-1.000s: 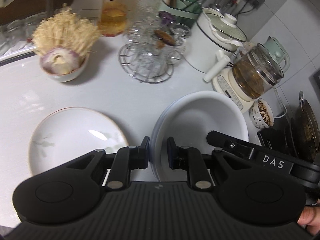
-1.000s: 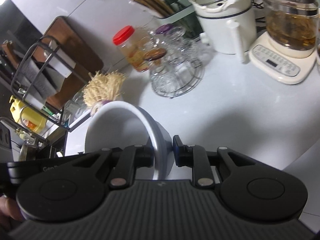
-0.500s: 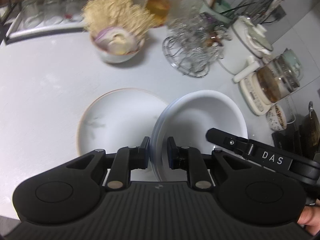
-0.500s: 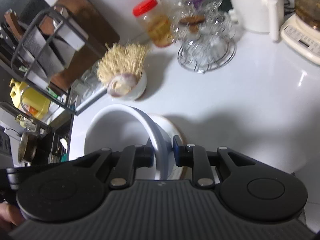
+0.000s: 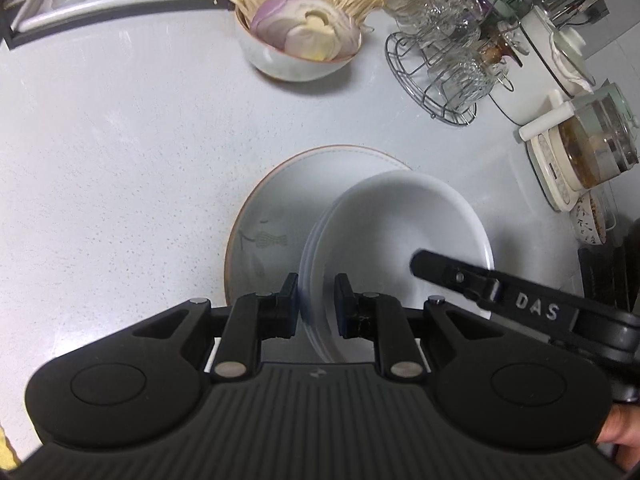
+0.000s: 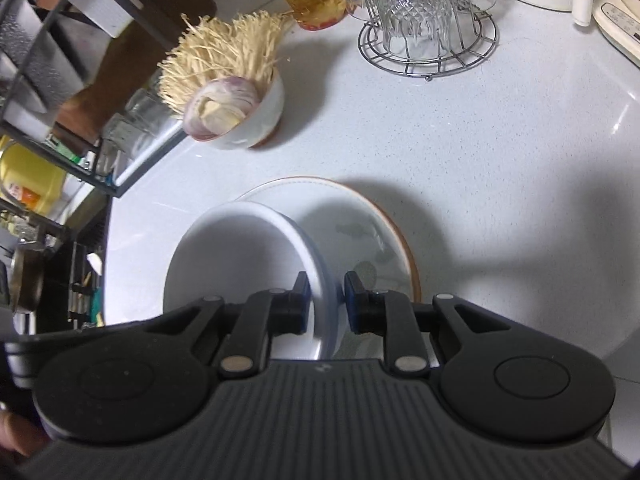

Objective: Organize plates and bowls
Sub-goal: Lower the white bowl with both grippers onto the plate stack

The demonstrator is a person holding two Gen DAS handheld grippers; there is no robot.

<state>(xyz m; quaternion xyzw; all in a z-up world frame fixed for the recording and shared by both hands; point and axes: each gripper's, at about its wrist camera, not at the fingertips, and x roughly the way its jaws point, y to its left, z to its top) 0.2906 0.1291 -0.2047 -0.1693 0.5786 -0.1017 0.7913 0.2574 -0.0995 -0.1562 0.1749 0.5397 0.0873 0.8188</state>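
Note:
A stack of white deep plates hangs over a larger brown-rimmed plate that lies on the white counter. My left gripper is shut on the stack's left rim, one finger inside and one outside. My right gripper is shut on the opposite rim of the same white stack; its black finger shows in the left wrist view inside the top plate. In the right wrist view the brown-rimmed plate with a faint leaf pattern lies below and to the right of the stack.
A bowl with onion and enoki mushrooms stands behind the plates. A wire rack of glasses, a white pot and a glass kettle line the right. A dish rack borders the counter on the left.
Both grippers have carried the white stack down and across the counter to above the brown-rimmed plate, which now lies partly beneath it. The grip has stayed the same.

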